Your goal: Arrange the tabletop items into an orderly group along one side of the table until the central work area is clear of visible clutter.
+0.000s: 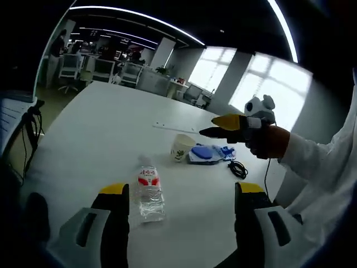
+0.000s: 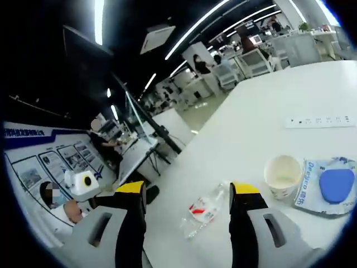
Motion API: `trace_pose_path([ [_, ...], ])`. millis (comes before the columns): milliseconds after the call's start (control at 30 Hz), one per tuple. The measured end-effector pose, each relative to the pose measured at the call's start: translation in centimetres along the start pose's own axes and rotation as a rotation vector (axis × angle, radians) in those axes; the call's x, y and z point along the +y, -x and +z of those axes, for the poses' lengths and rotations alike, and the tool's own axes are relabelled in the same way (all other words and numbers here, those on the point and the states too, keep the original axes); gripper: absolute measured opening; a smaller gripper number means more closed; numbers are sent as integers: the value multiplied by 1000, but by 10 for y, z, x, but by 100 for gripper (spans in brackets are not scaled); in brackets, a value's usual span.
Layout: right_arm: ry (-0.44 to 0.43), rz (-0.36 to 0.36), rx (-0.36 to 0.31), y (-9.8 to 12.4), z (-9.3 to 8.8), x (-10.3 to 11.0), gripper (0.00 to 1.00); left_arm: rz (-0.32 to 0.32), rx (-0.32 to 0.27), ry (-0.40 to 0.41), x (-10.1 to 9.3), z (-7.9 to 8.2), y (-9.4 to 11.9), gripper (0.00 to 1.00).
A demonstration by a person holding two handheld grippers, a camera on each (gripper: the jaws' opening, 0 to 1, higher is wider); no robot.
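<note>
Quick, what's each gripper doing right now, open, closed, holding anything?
Left gripper: open, empty, water bottle lying ahead between its tongs.
Right gripper: open, empty.

You are in an open-plan office: a long white counter (image 1: 106, 128), far rows of desks with office chairs (image 1: 70, 66), strip ceiling lights (image 1: 139, 19), big windows (image 1: 268, 84), and a wall poster (image 2: 39, 162) beside you.

A large white table (image 1: 106, 120) carries a few things. A clear plastic water bottle (image 1: 149, 192) with a red label lies on its side. Near it stands a white paper cup (image 1: 181, 147), just beside a blue and white packet (image 1: 204, 154). A black cable (image 1: 238, 168) lies coiled near the packet, and a white power strip (image 1: 175, 127) lies farther back.
</note>
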State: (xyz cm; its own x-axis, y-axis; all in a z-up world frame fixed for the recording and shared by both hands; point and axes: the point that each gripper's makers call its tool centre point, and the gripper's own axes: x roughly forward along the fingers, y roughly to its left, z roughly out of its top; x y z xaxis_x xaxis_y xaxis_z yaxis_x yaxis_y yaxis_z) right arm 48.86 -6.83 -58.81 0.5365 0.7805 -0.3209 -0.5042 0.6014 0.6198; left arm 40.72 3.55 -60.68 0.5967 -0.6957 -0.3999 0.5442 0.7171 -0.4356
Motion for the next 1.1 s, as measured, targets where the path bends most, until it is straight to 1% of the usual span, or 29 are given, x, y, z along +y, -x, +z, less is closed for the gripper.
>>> trace_pose_path([
  [200, -22, 0, 32, -21, -15, 0, 59, 9, 8, 15, 10, -7, 1, 79],
  [300, -58, 2, 22, -29, -19, -2, 59, 10, 12, 24, 14, -10, 0, 79],
  [433, -132, -23, 6, -41, -27, -17, 56, 9, 17, 32, 18, -12, -4, 78],
  [467, -164, -35, 0, -45, -29, -22, 56, 8, 18, 34, 19, -13, -5, 78],
  [500, -178, -38, -10, -47, -30, -25, 56, 8, 21, 34, 20, -14, -5, 78],
  [533, -211, -47, -27, -50, -30, -29, 56, 8, 25, 34, 22, -15, -7, 78],
  [567, -221, -45, -46, -52, -29, -31, 56, 8, 29, 34, 23, -15, -8, 78],
  [600, -228, -54, -36, -53, -33, -35, 55, 8, 30, 35, 24, -16, -8, 78],
  [733, -254, -78, -33, -61, -42, -48, 56, 7, 32, 43, 28, -16, -11, 78],
  [900, -298, -86, -43, -70, -47, -60, 56, 5, 40, 51, 32, -19, -17, 78],
  [933, -315, -91, -35, -72, -50, -63, 55, 5, 44, 52, 33, -20, -18, 78],
  [1000, -326, -90, -46, -77, -50, -66, 55, 3, 45, 55, 35, -20, -21, 78],
  [1033, -337, -91, -39, -80, -52, -68, 55, 3, 46, 58, 36, -20, -22, 78],
  [1100, -354, -98, -51, -84, -53, -73, 54, 2, 49, 59, 38, -21, -24, 78],
])
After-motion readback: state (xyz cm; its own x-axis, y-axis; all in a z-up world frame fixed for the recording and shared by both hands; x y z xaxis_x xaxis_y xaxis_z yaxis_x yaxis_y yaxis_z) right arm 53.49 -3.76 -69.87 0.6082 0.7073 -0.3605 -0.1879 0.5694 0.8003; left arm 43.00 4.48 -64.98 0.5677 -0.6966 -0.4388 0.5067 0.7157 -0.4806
